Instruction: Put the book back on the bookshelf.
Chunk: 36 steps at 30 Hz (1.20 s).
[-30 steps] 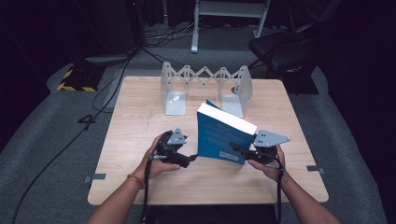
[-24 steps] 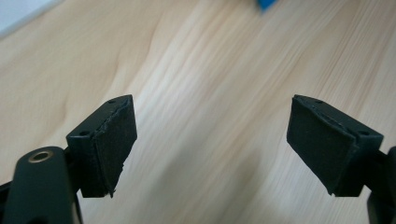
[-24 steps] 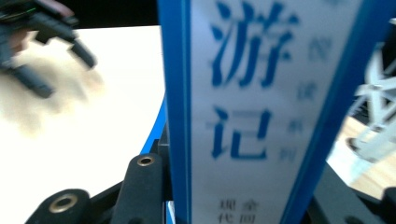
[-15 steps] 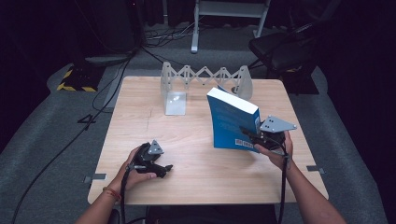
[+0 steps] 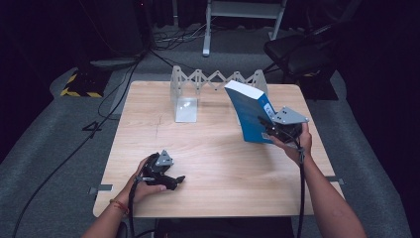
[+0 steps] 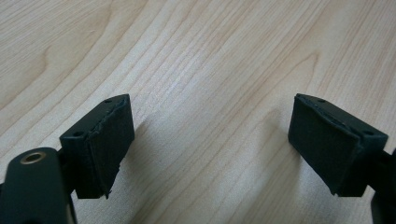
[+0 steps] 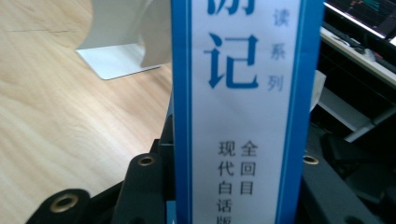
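A thick blue book [image 5: 250,111] with a white page edge stands tilted above the right half of the wooden table [image 5: 218,158]. My right gripper [image 5: 270,130] is shut on its lower end, near the spine. In the right gripper view the blue and white spine [image 7: 243,93] with printed characters rises between the two black jaws. My left gripper [image 5: 173,179] rests low over the table's front left, held by a hand. Its pads [image 6: 105,144] stand wide apart over bare wood, and the jaws have just opened a little further with nothing between them.
A grey folding metal rack [image 5: 218,80] stands along the table's far edge, with a flat bookend plate [image 5: 185,110] at its left end. A dark chair [image 5: 307,52] sits behind the back right corner. Cables [image 5: 114,94] run over the floor at left.
My left gripper has left the book and dropped to the table's front left. My right gripper has carried the book right and toward the rack, raising it.
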Motion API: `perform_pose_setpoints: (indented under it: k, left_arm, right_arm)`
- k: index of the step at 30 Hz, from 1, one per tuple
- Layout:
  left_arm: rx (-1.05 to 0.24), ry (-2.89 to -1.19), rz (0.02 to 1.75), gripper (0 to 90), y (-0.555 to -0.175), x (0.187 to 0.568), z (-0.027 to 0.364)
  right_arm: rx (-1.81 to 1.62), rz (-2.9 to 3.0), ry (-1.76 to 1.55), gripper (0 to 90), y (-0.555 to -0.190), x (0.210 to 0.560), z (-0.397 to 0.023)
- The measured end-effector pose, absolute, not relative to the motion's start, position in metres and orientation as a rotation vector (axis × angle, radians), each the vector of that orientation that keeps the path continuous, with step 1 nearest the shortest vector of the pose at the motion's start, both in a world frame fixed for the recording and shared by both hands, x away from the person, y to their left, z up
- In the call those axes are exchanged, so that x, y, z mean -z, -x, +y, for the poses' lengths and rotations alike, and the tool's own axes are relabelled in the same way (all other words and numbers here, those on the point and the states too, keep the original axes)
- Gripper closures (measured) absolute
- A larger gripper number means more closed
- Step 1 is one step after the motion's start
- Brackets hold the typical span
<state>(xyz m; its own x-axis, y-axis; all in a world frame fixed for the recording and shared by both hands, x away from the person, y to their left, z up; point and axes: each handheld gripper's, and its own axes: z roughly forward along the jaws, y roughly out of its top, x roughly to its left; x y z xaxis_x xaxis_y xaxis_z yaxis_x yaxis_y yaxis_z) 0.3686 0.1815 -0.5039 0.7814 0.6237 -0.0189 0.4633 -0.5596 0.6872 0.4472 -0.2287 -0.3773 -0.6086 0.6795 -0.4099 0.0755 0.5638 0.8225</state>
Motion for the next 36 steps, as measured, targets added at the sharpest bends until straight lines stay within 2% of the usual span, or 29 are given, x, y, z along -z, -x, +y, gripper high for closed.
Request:
perform_pose_setpoints:
  k: [26, 36]
  left_arm:
    - [-0.280, -2.279, 0.759, 14.7, -0.372, 0.504, 0.181]
    - [-0.281, -2.281, 0.751, 14.9, -0.372, 0.504, 0.181]
  right_arm:
    - [-1.052, 1.957, -0.787, 62.3, -0.512, 0.344, -0.207]
    - [-1.100, 1.875, -0.931, 62.2, -0.545, 0.361, -0.195]
